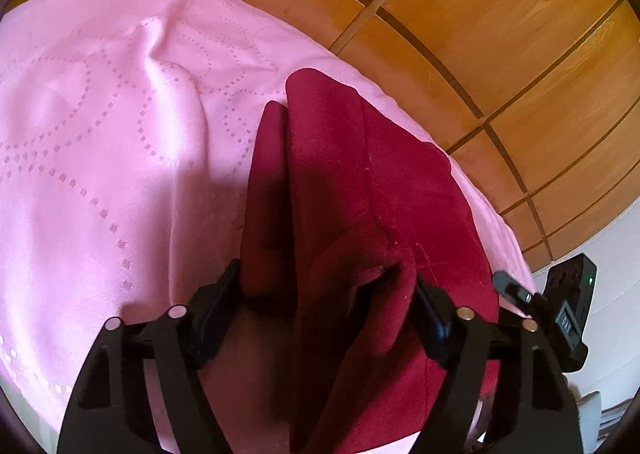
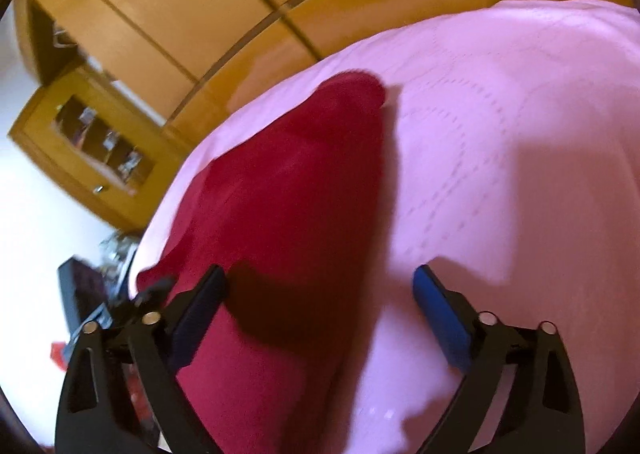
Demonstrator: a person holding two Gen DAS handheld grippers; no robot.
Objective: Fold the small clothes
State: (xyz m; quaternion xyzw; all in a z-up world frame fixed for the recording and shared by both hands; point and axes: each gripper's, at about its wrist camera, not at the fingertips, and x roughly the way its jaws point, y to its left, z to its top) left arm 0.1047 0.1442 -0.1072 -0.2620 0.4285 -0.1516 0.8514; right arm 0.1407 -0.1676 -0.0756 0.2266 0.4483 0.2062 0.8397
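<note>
Nearest, the left gripper (image 1: 328,294) stands with its jaws apart around a bunched fold of the dark red garment (image 1: 360,181) — cloth lies between the pads, though whether they press on it I cannot tell. Likewise the right gripper (image 2: 318,294) hangs wide open over the same garment (image 2: 288,189); its left finger (image 2: 200,314) is at the cloth's edge, the blue-padded one (image 2: 440,318) over bare cover. Beyond, the garment lies lengthwise on the pink bedspread (image 1: 100,141) — near its edge. Farthest stand the wooden wardrobe doors (image 1: 500,33) and a small glass-fronted cabinet (image 2: 92,141).
</note>
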